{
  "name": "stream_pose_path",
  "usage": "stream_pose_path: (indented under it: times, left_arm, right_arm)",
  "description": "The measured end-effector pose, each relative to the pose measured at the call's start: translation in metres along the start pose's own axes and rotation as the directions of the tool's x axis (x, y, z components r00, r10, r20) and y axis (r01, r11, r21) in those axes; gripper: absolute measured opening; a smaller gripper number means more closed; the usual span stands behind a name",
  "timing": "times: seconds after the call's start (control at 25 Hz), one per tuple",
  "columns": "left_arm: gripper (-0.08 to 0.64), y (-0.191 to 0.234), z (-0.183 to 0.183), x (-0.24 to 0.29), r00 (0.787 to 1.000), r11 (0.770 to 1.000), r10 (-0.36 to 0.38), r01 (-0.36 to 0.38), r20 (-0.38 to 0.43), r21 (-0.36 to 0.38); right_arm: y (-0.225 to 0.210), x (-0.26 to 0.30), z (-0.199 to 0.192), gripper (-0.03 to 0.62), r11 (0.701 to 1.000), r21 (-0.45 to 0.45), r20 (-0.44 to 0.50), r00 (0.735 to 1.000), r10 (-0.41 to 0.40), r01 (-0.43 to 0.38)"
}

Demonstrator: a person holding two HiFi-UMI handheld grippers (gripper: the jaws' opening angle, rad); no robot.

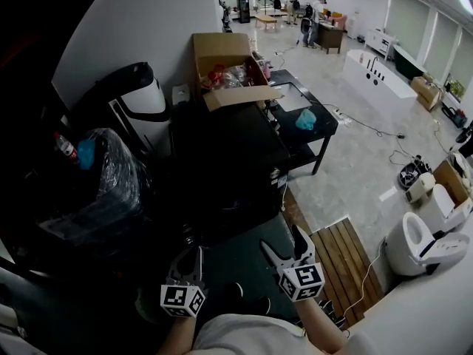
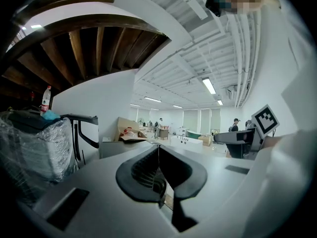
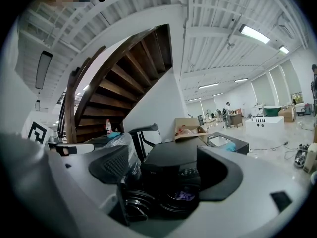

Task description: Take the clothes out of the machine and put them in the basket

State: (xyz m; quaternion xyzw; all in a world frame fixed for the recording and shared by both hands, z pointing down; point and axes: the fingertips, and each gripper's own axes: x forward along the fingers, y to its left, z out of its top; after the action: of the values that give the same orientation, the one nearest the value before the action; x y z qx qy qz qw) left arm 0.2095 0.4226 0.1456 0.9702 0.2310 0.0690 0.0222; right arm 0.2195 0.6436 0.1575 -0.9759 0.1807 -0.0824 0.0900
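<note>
Well, the job is barely getting under way, by the look of it. The left gripper [image 1: 194, 254] is hanging low in front of the person with its jaws pressed together on nothing, only open room showing past them in its own view. The right gripper [image 1: 285, 244], just beside it, is holding its jaws spread wide and empty, and it is pointing straight at the black machine [image 3: 173, 157], which is standing just ahead of both grippers. Low on the machine's front, framed between the right jaws, a round opening [image 3: 181, 198] is showing, with what may be its ringed door [image 3: 136, 201] sitting beside it. A scrap of purple cloth [image 3: 186, 196] is peeking out from inside, which I am taking for the clothes, though it is too small and dim to say how much is in there or how it is lying. It is looking soft and crumpled, so I am judging it will bunch and drape once pinched. Nothing is out of the machine yet, and neither gripper is touching it. I am not making out any basket from where I am standing. Off to the left of the grippers a plastic-wrapped bundle [image 1: 111, 176] is sitting, and beyond the machine an open cardboard box [image 1: 228, 59] is resting on its far end.
</note>
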Motion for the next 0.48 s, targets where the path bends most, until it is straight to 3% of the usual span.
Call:
stream_pose_path:
  times: [0.48]
  left_arm:
    - [0.020, 0.022, -0.011, 0.039, 0.999, 1.000, -0.022, 0.022, -0.024, -0.002]
  right_arm:
    - [-0.010, 0.041, -0.003, 0.413, 1.000, -0.008, -0.022, 1.000, -0.011, 0.011]
